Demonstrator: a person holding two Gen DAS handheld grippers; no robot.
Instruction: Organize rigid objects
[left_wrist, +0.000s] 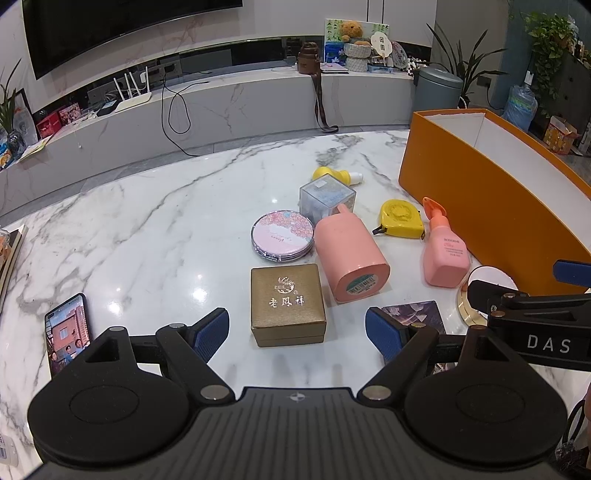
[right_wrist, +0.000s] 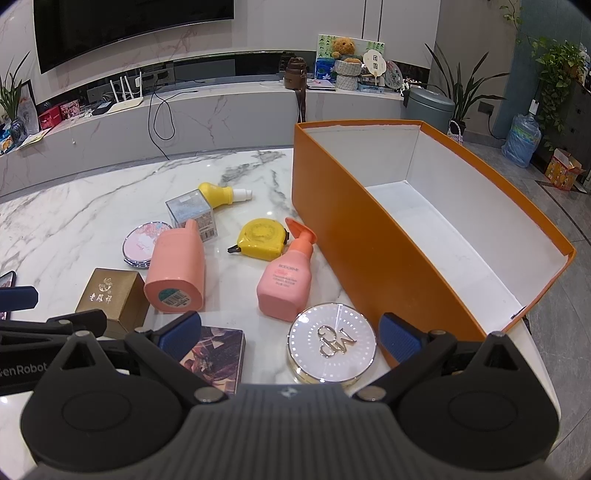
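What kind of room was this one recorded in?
Most likely a home living room: a large wall-mounted TV above a long marble media console, houseplants, and a marble table holding the items.

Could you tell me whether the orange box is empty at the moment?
Empty, as far as shown: the orange box has no lid, and the right wrist view shows only bare white floor inside. Its nearest corner is hidden.

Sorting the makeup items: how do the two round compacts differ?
The pink floral round compact has a printed blossom lid; the white gold-rimmed round compact bears a raised metal monogram. The pink one lies among the clutter; the white one sits beside the orange cardboard box. Both lie flat, closed.
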